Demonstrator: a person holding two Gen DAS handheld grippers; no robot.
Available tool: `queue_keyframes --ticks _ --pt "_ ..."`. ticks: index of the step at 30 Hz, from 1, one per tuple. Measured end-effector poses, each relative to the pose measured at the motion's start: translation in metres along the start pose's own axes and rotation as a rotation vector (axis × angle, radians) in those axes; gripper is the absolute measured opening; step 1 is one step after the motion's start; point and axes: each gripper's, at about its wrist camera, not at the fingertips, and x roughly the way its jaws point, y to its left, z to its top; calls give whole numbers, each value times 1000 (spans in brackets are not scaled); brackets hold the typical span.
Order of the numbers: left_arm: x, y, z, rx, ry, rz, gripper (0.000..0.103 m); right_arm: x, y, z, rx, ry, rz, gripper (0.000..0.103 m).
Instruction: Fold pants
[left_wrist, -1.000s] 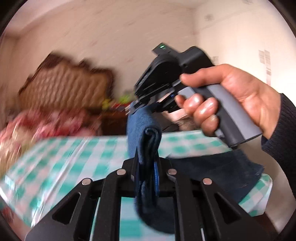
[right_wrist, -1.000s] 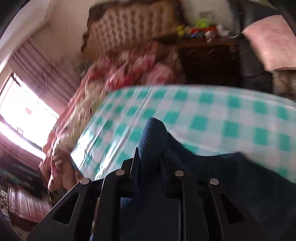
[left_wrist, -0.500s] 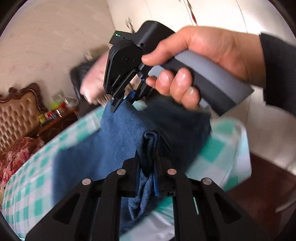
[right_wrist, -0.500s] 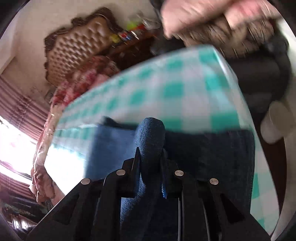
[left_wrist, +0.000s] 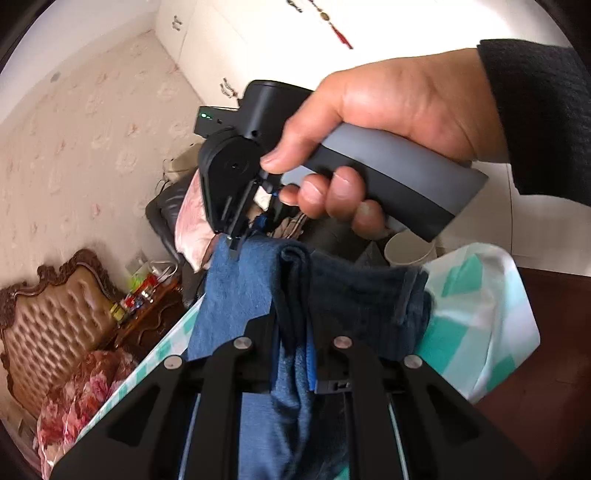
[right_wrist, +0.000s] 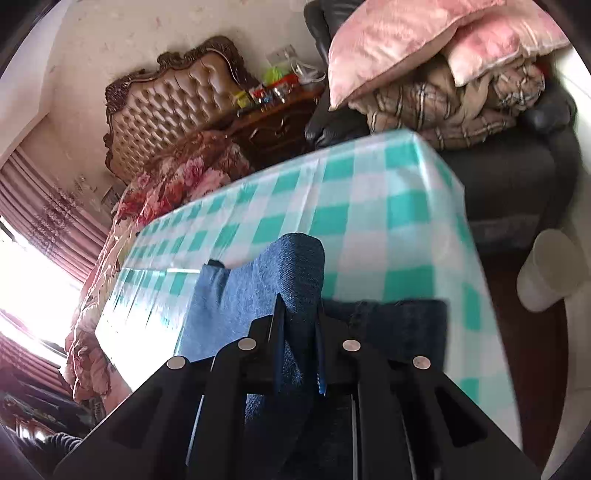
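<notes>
We are holding the blue denim pants (left_wrist: 236, 295) up by a folded edge, and both grippers are clenching that cloth. In the left wrist view, the left gripper (left_wrist: 293, 347) at bottom centre is pinching a thick bunched fold between its 2 fingers. The right gripper (left_wrist: 236, 243), gripped by the right hand (left_wrist: 376, 129) at upper right, is biting the same edge a little further along, just left of centre. The fabric is showing 2 tones: a lighter, faded blue on the left panel and a much darker navy on the right, where the layers are doubling over and a hem is curling.

In the right wrist view, the right gripper (right_wrist: 299, 325) is squeezing a rounded hump of denim (right_wrist: 291, 266) at lower centre, with the rest of the pants spreading flat to either side over the near edge of the table.

We are working over a table covered in a teal-and-white checked cloth (right_wrist: 369, 192). A tufted brown headboard (right_wrist: 170, 107) is standing at upper left, floral bedding (right_wrist: 177, 177) is lying below it, pink pillows (right_wrist: 406, 40) are piling on a dark chair at upper right, and a white bin (right_wrist: 550, 269) is sitting at the right edge.
</notes>
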Motion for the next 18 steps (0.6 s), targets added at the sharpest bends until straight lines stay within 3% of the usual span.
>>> queue_keyframes --ticks 5,8,14,18 --pt "37 -45 -5 64 79 -81 11 23 -49 -19 4 44 -77 15" --pt "42 -63 -13 88 91 -94 11 26 -64 -27 35 31 -42 15" --pt "30 -47 6 42 49 -78 11 -5 -44 -18 -7 -44 -19 14" --pt "44 -55 5 28 91 -119 12 8 -57 -22 -3 1 -100 15"
